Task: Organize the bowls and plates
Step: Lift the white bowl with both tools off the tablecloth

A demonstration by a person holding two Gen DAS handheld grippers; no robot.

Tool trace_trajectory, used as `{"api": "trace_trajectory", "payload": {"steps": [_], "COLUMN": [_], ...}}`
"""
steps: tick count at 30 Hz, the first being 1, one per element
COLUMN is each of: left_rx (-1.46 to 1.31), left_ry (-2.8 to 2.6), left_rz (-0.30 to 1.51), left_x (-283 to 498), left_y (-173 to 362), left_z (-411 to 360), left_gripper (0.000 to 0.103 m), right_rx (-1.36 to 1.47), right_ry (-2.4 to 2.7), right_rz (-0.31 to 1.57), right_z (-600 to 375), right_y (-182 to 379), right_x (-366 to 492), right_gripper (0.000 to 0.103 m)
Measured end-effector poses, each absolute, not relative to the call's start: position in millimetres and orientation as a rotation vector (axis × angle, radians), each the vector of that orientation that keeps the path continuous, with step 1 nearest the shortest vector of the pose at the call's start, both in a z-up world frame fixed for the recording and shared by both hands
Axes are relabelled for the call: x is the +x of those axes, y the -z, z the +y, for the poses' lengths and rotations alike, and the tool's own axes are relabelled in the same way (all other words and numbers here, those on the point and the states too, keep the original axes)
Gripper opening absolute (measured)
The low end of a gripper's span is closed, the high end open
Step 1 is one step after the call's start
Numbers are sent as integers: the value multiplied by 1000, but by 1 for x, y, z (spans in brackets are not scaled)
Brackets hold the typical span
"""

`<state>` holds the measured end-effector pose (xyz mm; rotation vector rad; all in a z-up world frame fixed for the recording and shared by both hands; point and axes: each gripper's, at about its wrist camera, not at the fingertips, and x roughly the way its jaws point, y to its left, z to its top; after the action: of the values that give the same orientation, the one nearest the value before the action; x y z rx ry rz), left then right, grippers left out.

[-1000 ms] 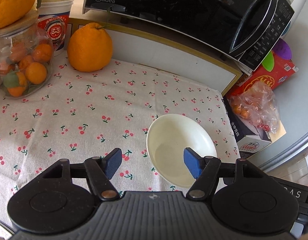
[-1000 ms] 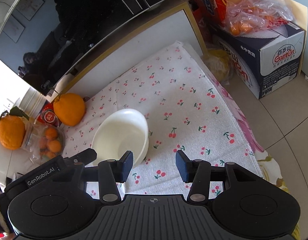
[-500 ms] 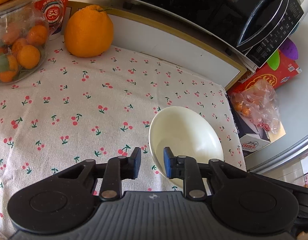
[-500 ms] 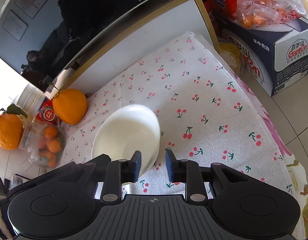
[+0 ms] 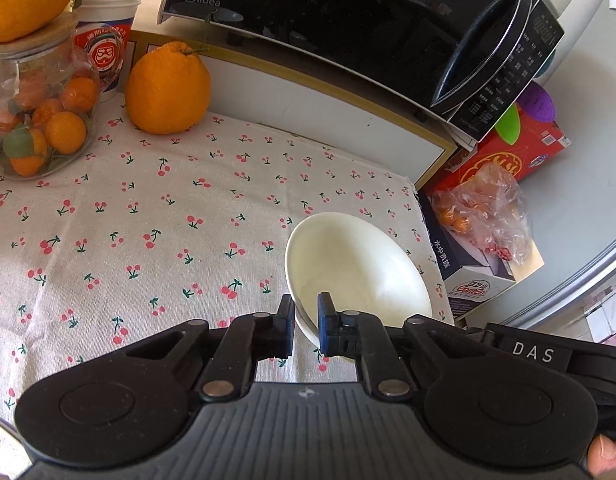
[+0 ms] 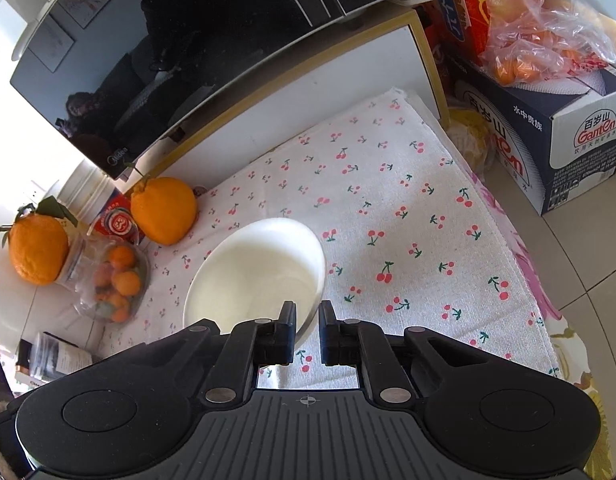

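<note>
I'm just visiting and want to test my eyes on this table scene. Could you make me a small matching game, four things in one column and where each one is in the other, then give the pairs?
Things
1. white bowl
2. big orange
3. microwave
4. bag of small oranges

Places
A. on a cardboard box beside the table
B. on the white cabinet behind the cloth
C. pinched at its rim by the left gripper and by the right gripper
D. standing on the cherry cloth, next to a glass jar

Pairs: 1-C, 2-D, 3-B, 4-A
</note>
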<state>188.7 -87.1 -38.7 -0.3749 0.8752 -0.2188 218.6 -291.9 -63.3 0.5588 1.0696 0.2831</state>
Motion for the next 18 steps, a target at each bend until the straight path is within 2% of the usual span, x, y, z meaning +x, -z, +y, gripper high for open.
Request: {"api": "trace_trajectory", "payload": {"steps": [18], "left_rx": [-415], "left_ry": [261], "left_rz": [800], "left_x": [109], "left_y": [10], "left_z": [-75], "left_gripper": [10], "right_rx": [385], "right_ry": [-371], "right_rz": [990], "right_z": [-287], "right_y": [-5], "right_x": [135], "right_gripper": [14]}}
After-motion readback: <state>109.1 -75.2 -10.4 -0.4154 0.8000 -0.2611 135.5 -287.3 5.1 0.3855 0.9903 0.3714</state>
